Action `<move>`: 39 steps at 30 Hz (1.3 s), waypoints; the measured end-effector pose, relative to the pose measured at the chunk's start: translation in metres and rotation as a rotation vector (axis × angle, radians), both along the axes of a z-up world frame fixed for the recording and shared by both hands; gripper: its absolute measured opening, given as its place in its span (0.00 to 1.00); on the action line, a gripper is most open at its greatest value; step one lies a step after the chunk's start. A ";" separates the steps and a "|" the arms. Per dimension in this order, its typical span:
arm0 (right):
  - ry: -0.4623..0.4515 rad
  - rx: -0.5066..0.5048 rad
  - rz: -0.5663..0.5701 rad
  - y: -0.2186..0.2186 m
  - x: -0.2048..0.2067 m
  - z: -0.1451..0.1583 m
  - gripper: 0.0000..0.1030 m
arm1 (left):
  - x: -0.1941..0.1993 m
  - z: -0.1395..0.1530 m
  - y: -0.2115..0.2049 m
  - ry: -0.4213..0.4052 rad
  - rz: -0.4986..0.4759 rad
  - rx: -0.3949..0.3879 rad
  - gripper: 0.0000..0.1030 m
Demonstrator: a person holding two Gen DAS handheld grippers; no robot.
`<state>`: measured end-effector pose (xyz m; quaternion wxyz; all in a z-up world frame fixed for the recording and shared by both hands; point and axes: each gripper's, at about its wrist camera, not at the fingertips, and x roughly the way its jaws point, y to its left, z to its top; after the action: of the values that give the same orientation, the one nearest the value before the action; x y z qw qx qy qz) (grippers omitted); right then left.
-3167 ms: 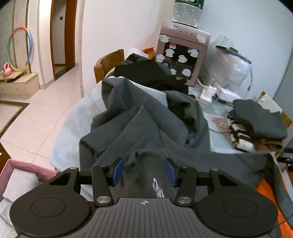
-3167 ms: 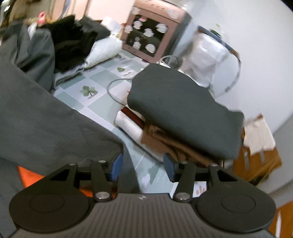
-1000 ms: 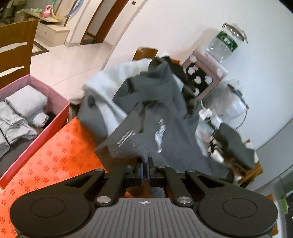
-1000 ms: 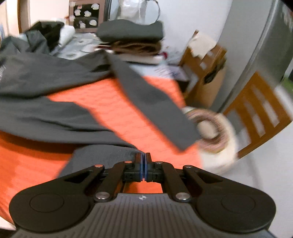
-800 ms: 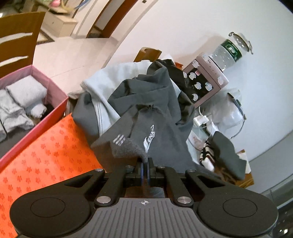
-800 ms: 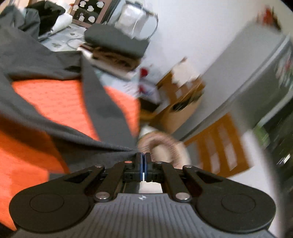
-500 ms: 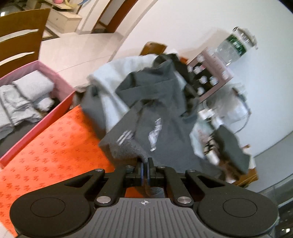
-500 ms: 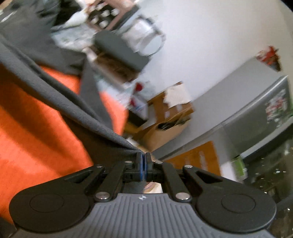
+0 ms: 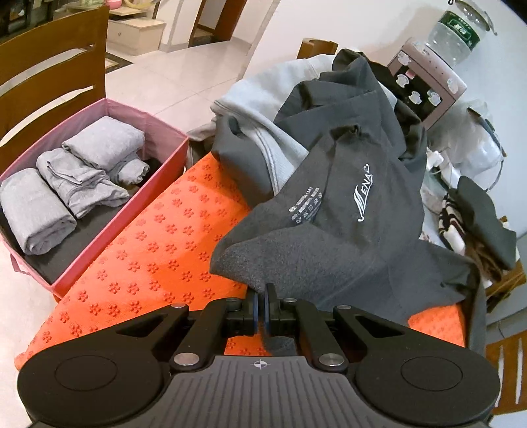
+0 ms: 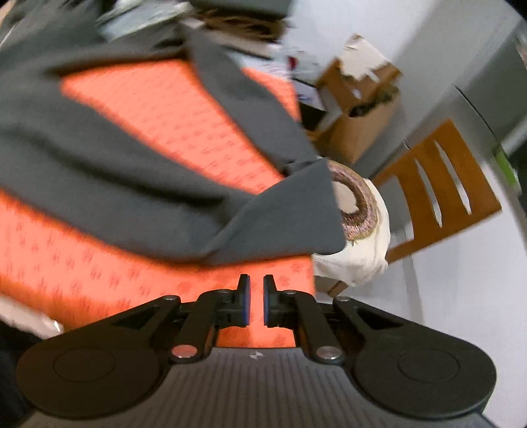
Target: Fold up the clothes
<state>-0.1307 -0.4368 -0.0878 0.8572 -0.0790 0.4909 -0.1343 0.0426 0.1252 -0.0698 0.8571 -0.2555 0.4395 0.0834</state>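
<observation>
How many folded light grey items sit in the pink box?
3 that I can separate in the pink box: one roll at the near end, one in the middle, one at the far end. More may be hidden underneath.

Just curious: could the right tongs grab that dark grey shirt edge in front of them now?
Probably yes: the right tongs are slightly open and empty, and the dark grey shirt edge lies just ahead on the orange mat, nothing between.

White plaster wall [image 9: 329,23], glossy pale tiled floor [image 9: 184,69], slatted brown wooden chair [image 9: 49,75], open brown cardboard box [image 10: 362,112].
</observation>
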 end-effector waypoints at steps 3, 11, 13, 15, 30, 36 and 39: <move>-0.050 0.057 -0.088 -0.024 0.011 0.012 0.21 | -0.002 0.001 -0.001 -0.003 0.003 0.005 0.06; -0.120 0.255 -0.253 -0.092 0.077 0.010 0.46 | -0.011 0.012 -0.009 -0.042 0.023 0.020 0.06; -0.107 0.283 -0.279 -0.109 0.098 0.001 0.47 | -0.013 0.015 -0.012 -0.055 0.028 0.027 0.06; -0.074 0.298 -0.295 -0.123 0.117 -0.012 0.46 | -0.014 0.016 -0.013 -0.062 0.044 0.022 0.06; -0.273 0.238 -0.498 -0.173 0.013 0.040 0.03 | -0.020 0.018 -0.029 -0.070 0.109 0.014 0.06; -0.142 0.249 -0.547 -0.156 -0.020 -0.014 0.03 | -0.016 0.010 -0.026 -0.040 0.103 0.029 0.06; -0.110 0.229 -0.493 -0.134 -0.022 -0.024 0.11 | -0.016 0.008 -0.022 -0.035 0.090 0.027 0.06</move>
<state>-0.1529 -0.5705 -0.1117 0.8273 0.1477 0.4600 -0.2865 0.0269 0.1032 -0.0619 0.8634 -0.2648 0.4114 0.1236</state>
